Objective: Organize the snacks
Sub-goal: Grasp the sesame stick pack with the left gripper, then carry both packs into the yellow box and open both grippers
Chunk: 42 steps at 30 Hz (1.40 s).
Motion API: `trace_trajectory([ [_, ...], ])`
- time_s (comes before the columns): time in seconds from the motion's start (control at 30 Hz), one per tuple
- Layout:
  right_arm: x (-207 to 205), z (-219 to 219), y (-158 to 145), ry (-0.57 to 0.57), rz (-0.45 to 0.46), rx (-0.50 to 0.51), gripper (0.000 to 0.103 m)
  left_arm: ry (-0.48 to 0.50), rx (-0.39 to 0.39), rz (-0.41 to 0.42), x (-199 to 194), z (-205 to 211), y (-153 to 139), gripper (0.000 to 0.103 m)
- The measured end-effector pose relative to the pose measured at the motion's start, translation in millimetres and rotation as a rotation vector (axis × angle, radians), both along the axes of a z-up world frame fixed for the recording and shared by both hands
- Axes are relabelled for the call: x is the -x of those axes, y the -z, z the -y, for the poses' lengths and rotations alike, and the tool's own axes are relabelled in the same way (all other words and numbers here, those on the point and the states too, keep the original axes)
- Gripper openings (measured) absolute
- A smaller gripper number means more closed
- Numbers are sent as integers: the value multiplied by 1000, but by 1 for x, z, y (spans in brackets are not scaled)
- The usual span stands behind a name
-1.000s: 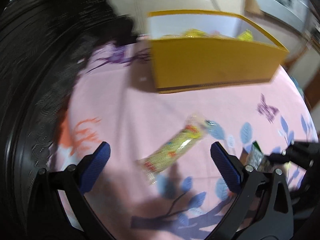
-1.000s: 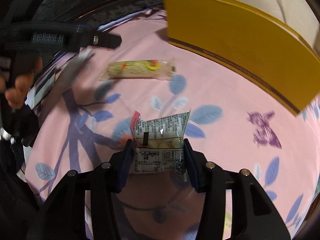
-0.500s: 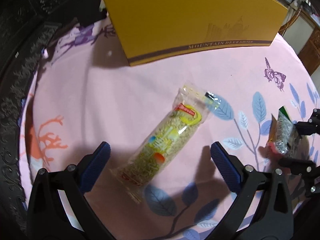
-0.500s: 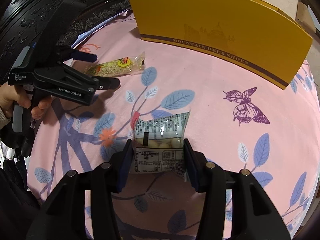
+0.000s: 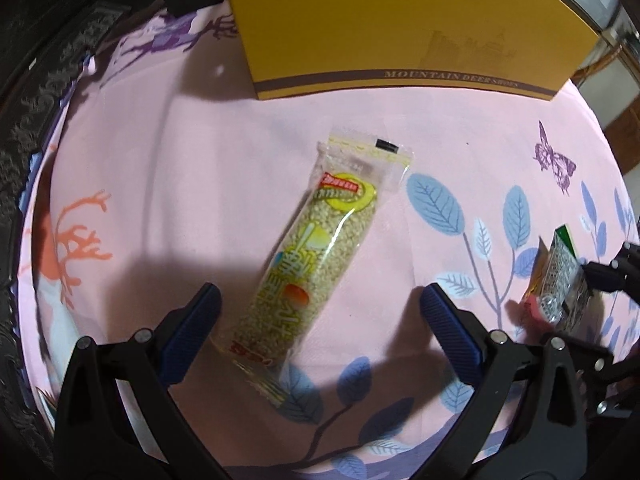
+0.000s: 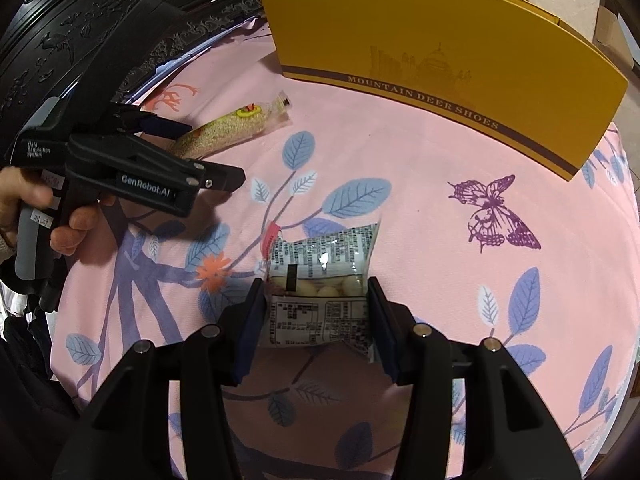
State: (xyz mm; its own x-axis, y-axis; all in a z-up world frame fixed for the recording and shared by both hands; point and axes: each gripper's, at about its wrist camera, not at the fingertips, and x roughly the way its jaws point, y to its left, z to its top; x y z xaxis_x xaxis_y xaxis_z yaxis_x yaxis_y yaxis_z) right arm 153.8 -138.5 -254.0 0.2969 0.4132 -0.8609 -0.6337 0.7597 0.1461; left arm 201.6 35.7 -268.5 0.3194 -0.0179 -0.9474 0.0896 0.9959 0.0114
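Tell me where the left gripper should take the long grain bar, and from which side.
Grip the grain bar across its narrow width near the middle, coming straight down from above. It lies flat on the tablecloth, slanted, so the open left gripper should probably twist to set its jaws square to the long sides.

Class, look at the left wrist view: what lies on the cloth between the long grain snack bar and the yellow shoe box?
Nothing: between the grain snack bar and the yellow shoe box, the left wrist view shows only bare pink tablecloth.
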Motion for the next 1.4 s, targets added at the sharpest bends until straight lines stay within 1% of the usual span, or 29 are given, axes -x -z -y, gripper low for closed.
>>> trace_trajectory([
  [0.13,0,-2,1,-4,4,10,52,-14,4,-14,-1,0,0,101],
  [0.37,1,-6,1,-9,10,26,53,-32,5,8,-3,-4,2,101],
  [0.77,2,-8,1,-9,16,37,54,-51,3,17,-11,-10,5,101],
  [0.8,2,-8,1,-10,17,37,54,-55,6,18,-11,-9,4,98],
  [0.87,2,-8,1,-9,17,37,54,-56,7,22,-11,-7,1,88],
  [0.9,2,-8,1,-10,17,38,54,-61,5,26,-12,-6,-1,78],
  [0.93,2,-8,1,-11,17,37,54,-65,9,26,-12,-5,-4,65],
  [0.97,2,-8,1,-11,18,38,54,-76,4,27,-13,-5,-6,57],
  [1.0,2,-8,1,-11,17,37,54,-84,8,26,-13,-5,-8,42],
  [1.03,2,-8,1,-11,17,37,54,-95,16,19,-15,-6,-9,33],
  [1.1,3,-8,1,-11,17,36,54,-117,11,9,-17,-6,-10,29],
  [1.4,0,-4,1,-1,10,17,51,-160,28,10,-10,-5,-12,29],
])
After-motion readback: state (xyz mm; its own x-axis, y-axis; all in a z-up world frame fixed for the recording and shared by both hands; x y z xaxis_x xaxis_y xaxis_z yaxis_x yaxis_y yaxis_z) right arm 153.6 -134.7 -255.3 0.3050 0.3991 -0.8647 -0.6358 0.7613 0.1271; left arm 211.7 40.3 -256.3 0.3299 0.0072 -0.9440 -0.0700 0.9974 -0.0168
